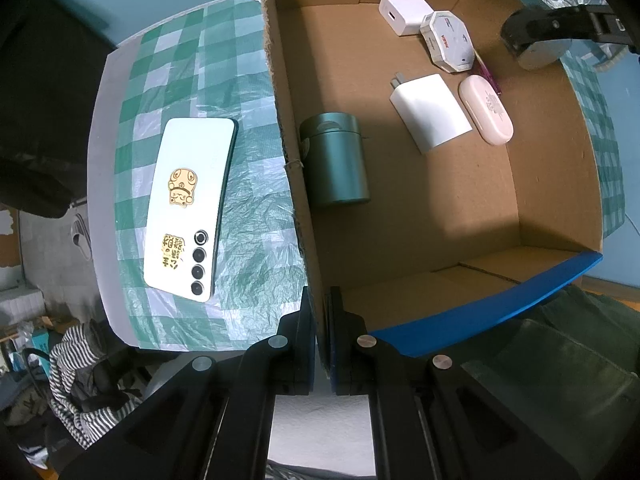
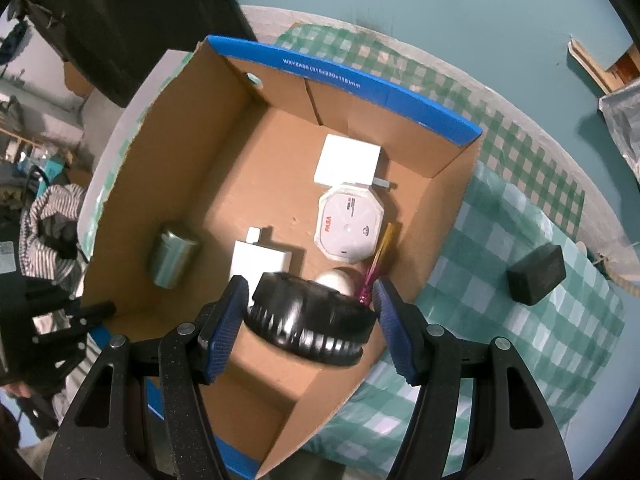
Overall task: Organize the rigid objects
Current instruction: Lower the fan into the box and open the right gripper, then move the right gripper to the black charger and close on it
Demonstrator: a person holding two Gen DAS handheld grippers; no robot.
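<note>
My left gripper (image 1: 323, 320) is shut on the near corner of the side wall of the open cardboard box (image 1: 460, 208). Over the box's right side, my right gripper (image 2: 308, 312) is shut on a black round ribbed object (image 2: 308, 320), which shows again at the far edge (image 1: 536, 46). Inside the box lie a green can (image 1: 336, 160) on its side, a white adapter (image 1: 430, 112), a pink oval case (image 1: 486, 110), an octagonal white box (image 1: 448, 40), a white charger cube (image 1: 404, 14) and a thin pink pen (image 1: 488, 74). A white phone (image 1: 188, 204) lies face down outside, left of the box.
The box stands on a table under a green checked cloth (image 1: 248, 216). A black block (image 2: 536, 276) rests on the cloth to the right of the box. Striped fabric (image 1: 76, 364) and clutter sit below the table's edge.
</note>
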